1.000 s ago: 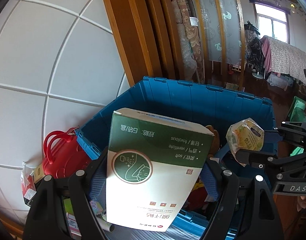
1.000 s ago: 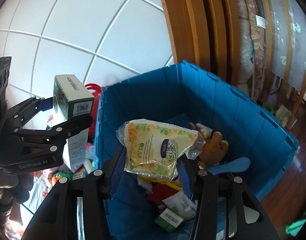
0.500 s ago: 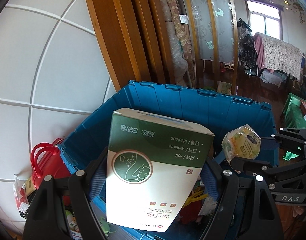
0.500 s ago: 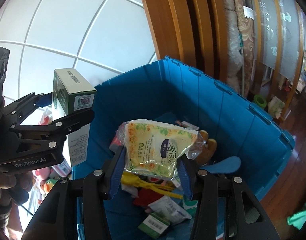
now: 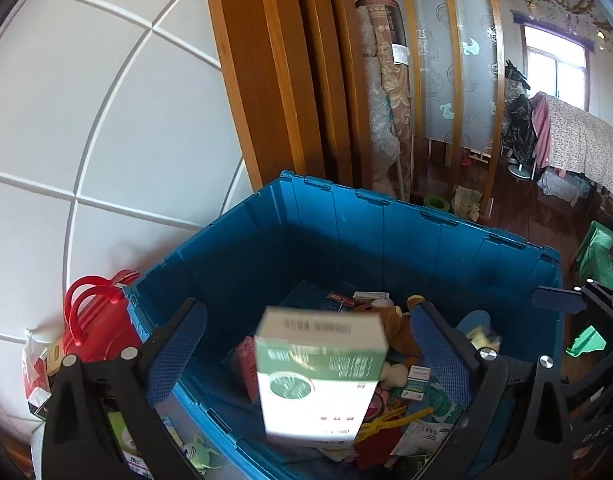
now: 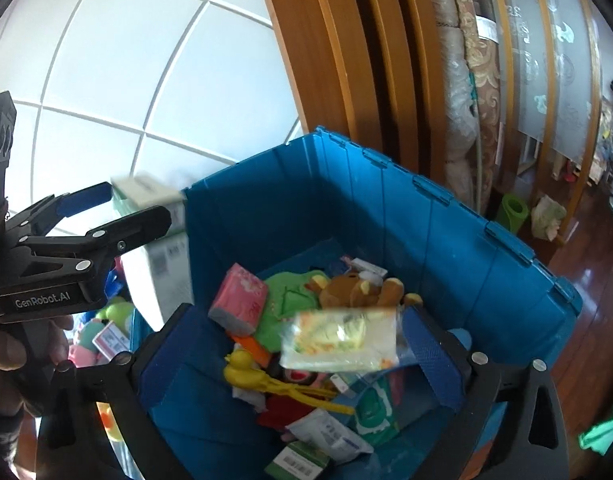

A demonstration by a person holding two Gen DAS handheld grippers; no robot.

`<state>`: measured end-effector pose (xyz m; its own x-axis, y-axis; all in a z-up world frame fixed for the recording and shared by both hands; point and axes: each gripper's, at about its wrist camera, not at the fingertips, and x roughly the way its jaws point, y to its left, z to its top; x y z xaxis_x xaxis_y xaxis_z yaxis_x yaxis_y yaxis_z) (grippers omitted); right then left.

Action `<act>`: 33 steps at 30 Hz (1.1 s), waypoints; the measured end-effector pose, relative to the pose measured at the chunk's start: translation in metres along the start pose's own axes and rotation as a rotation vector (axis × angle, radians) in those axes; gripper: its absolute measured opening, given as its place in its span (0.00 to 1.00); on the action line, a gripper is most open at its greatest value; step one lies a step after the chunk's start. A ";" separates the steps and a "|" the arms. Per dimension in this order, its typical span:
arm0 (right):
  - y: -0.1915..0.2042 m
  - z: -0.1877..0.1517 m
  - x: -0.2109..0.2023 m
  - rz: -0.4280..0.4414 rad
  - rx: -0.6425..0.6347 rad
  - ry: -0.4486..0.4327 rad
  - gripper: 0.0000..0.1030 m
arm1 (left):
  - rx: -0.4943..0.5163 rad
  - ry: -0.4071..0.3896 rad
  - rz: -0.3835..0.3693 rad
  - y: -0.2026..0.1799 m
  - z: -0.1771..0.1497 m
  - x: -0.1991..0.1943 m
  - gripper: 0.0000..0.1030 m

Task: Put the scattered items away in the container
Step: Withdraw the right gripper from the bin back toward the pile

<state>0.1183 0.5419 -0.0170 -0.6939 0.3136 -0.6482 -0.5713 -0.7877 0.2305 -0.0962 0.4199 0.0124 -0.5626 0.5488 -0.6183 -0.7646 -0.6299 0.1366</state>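
My left gripper (image 5: 306, 344) hangs over the blue bin (image 5: 386, 200), its jaws opening wide. A green and white box (image 5: 320, 376), blurred, is dropping between the pads without touching them. My right gripper (image 6: 302, 356) is over the same blue bin (image 6: 426, 188), jaws also opening. A clear yellow-green packet (image 6: 340, 340), blurred, falls free between its fingers. In the right wrist view the left gripper (image 6: 134, 206) shows at the left with the box (image 6: 146, 192) slipping from it.
The bin holds a brown plush bear (image 6: 358, 292), a pink pack (image 6: 238, 300), a yellow duck clip (image 6: 242, 368) and several packets. A red bag (image 5: 94, 320) and toys (image 6: 106, 320) lie left of it. Wooden door frame (image 5: 266, 80) and white panelled wall stand behind.
Both grippers have opened. The box and the packet, held half a second ago, have come loose and are falling into the bin. Both hands moved further over the bin.
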 end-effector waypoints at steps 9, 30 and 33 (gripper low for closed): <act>0.011 -0.004 0.006 0.019 -0.005 0.009 0.99 | -0.029 0.005 0.069 0.027 -0.024 -0.017 1.00; 0.139 -0.038 0.011 0.160 -0.181 0.053 1.00 | -0.229 0.082 0.220 0.124 -0.160 -0.099 1.00; 0.165 -0.048 0.013 0.175 -0.213 0.068 0.99 | -0.252 0.105 0.255 0.142 -0.187 -0.113 1.00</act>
<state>0.0360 0.3910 -0.0223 -0.7387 0.1328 -0.6609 -0.3358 -0.9226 0.1899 -0.0822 0.1661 -0.0428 -0.6796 0.3058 -0.6669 -0.4953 -0.8618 0.1096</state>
